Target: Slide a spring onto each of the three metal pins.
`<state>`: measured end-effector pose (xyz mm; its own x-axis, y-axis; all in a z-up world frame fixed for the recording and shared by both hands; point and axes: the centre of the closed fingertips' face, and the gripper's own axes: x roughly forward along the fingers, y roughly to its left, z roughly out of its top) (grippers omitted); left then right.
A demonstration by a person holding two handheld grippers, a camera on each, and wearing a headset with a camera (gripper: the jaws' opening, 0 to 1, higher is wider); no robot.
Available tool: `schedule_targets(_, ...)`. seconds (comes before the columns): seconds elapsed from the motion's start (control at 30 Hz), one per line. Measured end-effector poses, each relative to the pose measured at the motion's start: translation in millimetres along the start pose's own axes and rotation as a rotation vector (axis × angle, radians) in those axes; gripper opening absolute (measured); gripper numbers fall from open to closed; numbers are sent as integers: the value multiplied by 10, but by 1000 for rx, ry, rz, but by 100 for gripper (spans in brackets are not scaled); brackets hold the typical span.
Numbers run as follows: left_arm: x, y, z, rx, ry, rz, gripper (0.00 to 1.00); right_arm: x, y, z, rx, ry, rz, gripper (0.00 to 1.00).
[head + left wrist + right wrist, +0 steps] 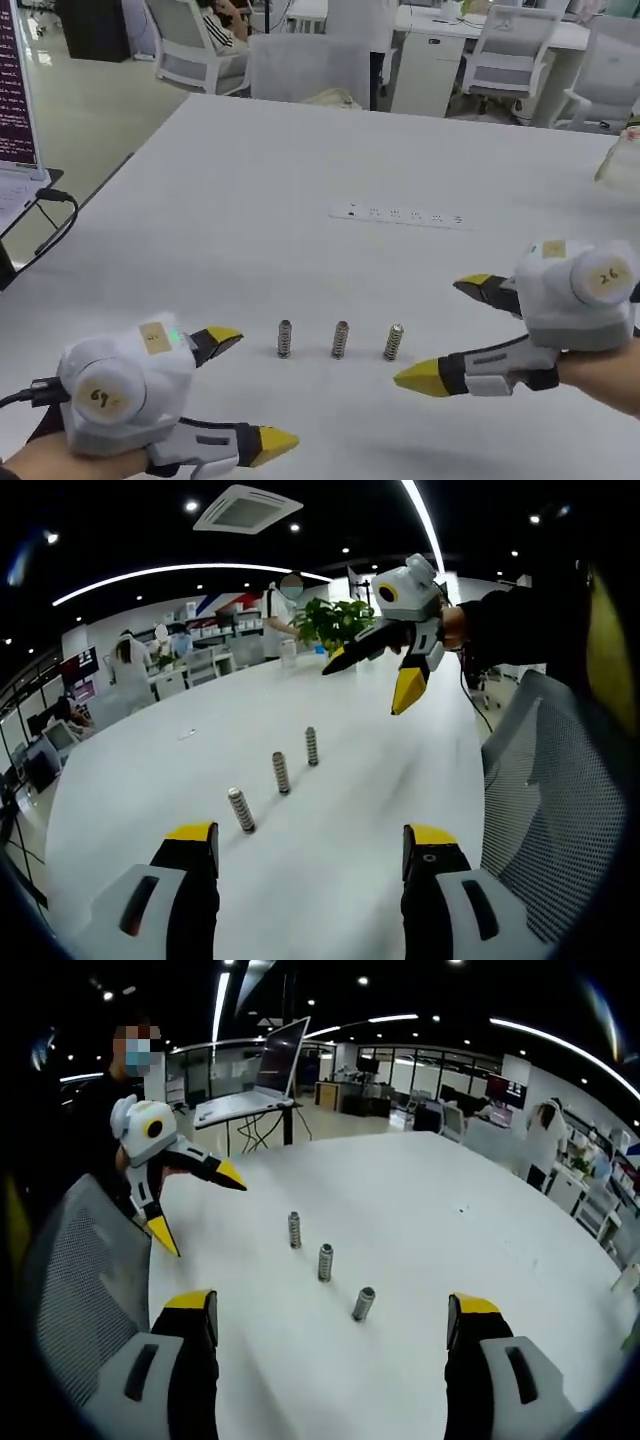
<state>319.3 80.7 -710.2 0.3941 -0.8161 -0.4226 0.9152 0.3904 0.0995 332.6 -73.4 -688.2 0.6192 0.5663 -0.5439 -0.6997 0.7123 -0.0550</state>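
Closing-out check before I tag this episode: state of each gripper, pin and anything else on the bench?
Left gripper: open, empty.
Right gripper: open, empty.
Left pin with spring: standing, spring on, untouched.
Middle pin with spring: standing, spring on, untouched.
Right pin with spring: standing, spring on, untouched.
Power strip: lying flat, nothing plugged in.

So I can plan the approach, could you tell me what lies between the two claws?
In the head view, three upright springs stand in a row on the white table between the open left claw and right claw; nothing else.
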Motion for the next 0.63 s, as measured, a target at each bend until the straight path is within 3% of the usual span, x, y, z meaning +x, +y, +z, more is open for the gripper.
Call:
schedule_targets(0.27, -45, -23, 22, -11, -12, 2, 72, -101, 174, -174, 61, -36, 2, 94)
schedule_targets(0.63, -82, -25, -7, -50, -27, 14, 71, -142, 270, -385, 142, -51, -19, 95)
